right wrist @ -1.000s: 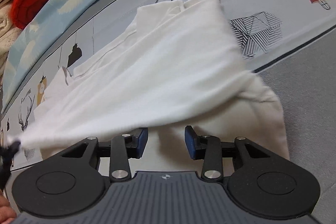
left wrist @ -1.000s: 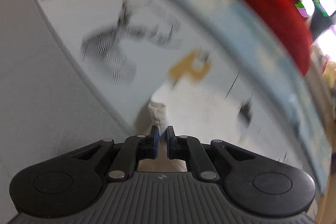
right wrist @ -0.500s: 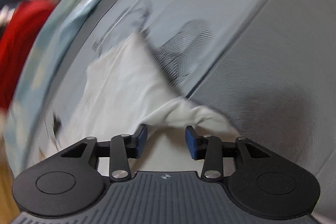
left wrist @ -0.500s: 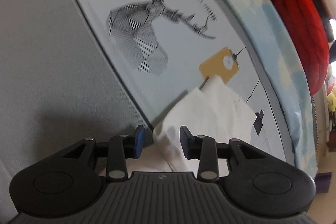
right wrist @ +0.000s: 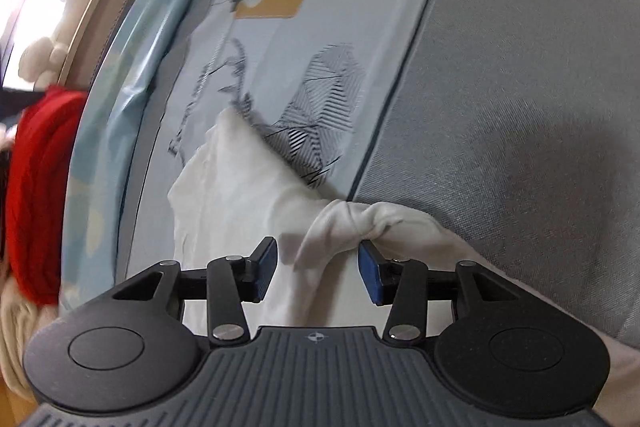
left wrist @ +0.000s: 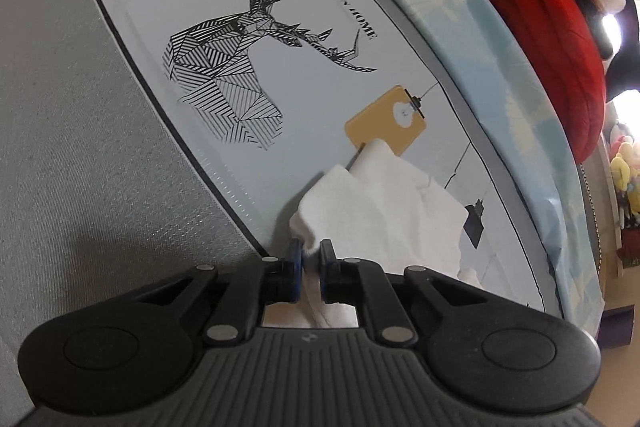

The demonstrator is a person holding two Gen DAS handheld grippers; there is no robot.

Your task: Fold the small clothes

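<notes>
The left hand-held gripper (left wrist: 311,254) is clenched on a bunched edge of the white garment (left wrist: 384,203), its jaws having just closed on the cloth. The garment spreads ahead and to the right of it over a printed sheet (left wrist: 240,7) with a deer drawing.

The right hand-held gripper (right wrist: 318,259) is released, jaws apart after opening; a twisted fold of the white garment (right wrist: 248,195) lies between them against the right pad (right wrist: 370,277), on grey fabric (right wrist: 520,67).

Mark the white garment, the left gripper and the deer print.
white garment (left wrist: 384,203), left wrist view, on its crumpled middle.
left gripper (left wrist: 311,261), left wrist view, midway between its fingertips.
deer print (left wrist: 232,75), left wrist view, on the striped neck.
</notes>
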